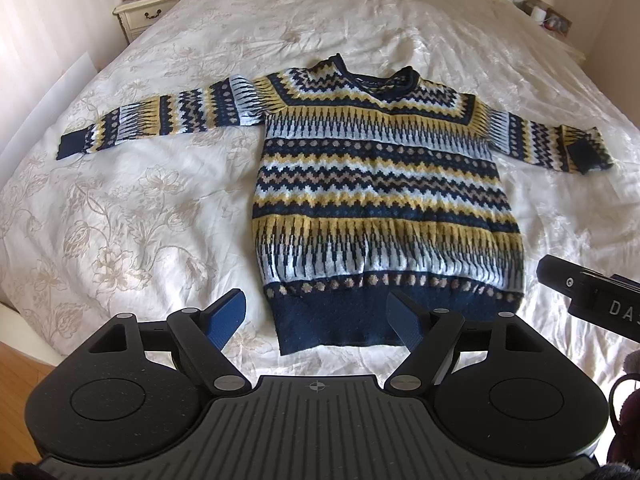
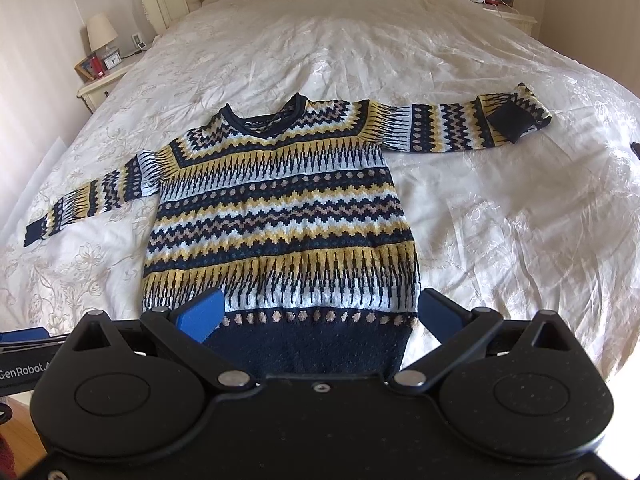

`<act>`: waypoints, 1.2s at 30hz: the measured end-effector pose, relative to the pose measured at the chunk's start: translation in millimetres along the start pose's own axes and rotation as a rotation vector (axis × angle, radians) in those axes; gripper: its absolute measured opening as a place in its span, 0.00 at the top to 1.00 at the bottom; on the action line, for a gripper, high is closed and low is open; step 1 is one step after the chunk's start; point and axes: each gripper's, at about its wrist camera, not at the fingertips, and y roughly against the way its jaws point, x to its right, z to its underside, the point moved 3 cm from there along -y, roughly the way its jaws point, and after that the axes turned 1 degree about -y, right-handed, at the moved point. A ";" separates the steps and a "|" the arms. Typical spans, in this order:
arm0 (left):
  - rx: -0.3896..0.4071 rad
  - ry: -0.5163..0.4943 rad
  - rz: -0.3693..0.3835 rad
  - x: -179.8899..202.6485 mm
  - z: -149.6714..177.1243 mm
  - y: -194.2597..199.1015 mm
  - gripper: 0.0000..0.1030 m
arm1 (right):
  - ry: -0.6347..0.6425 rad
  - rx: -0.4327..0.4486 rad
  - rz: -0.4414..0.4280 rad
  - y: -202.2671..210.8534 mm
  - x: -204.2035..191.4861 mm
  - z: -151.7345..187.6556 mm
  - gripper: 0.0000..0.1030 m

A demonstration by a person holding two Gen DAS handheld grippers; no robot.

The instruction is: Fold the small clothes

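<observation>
A knitted sweater (image 1: pixel 376 168) (image 2: pixel 280 208) in navy, yellow, white and tan zigzag bands lies flat, face up, on the bed with both sleeves spread out. Its right sleeve cuff (image 1: pixel 584 152) (image 2: pixel 510 122) is folded back on itself. My left gripper (image 1: pixel 318 318) hovers open above the navy hem's left corner, with nothing between its blue pads (image 1: pixel 226 316). Over the hem's right part my right gripper (image 2: pixel 320 316) also stands open and holds nothing. Part of the right gripper's body (image 1: pixel 592 300) shows at the right edge of the left wrist view.
A cream floral bedspread (image 1: pixel 140 200) (image 2: pixel 500 220) covers the wide bed. Nightstands with lamps, a clock and small items stand at both sides of the headboard (image 1: pixel 148 4) (image 2: pixel 504 4). Wooden floor (image 1: pixel 24 364) shows by the bed's near-left edge.
</observation>
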 end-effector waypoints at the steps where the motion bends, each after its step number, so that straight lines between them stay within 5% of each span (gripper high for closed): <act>1: 0.000 0.000 -0.001 0.0 0.0 0.0 0.26 | 0.000 0.000 0.000 0.1 -1.4 1.1 0.01; 36: -0.065 -0.015 -0.029 -8.5 -5.8 -23.8 0.26 | -0.067 -0.080 -0.048 -18.6 -6.1 -2.0 0.01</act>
